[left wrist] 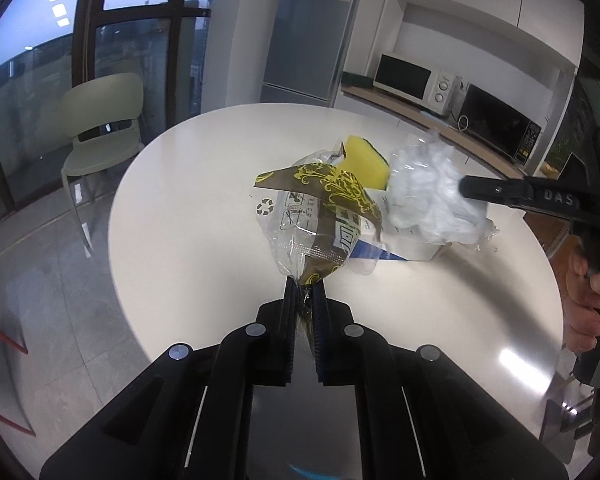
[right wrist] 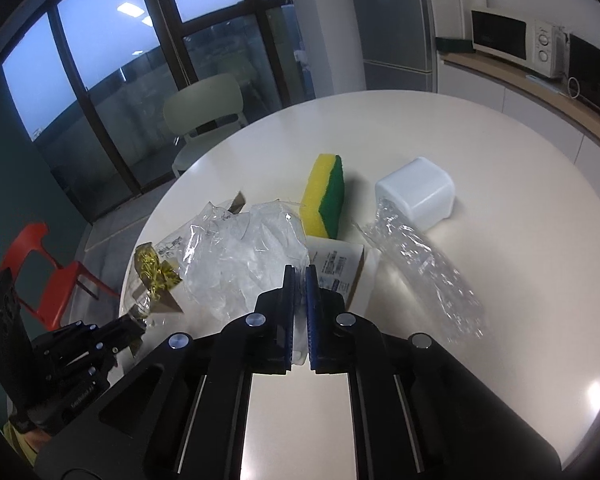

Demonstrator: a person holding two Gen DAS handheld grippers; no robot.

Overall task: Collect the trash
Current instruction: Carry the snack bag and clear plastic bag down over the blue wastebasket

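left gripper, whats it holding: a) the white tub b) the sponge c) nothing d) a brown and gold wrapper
d, in the left wrist view the left gripper is shut on the tail of the brown and gold wrapper, while the sponge and white tub sit on the table.

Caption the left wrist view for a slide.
Left gripper pinches a brown-and-gold wrapper; right gripper grips crumpled clear plastic.
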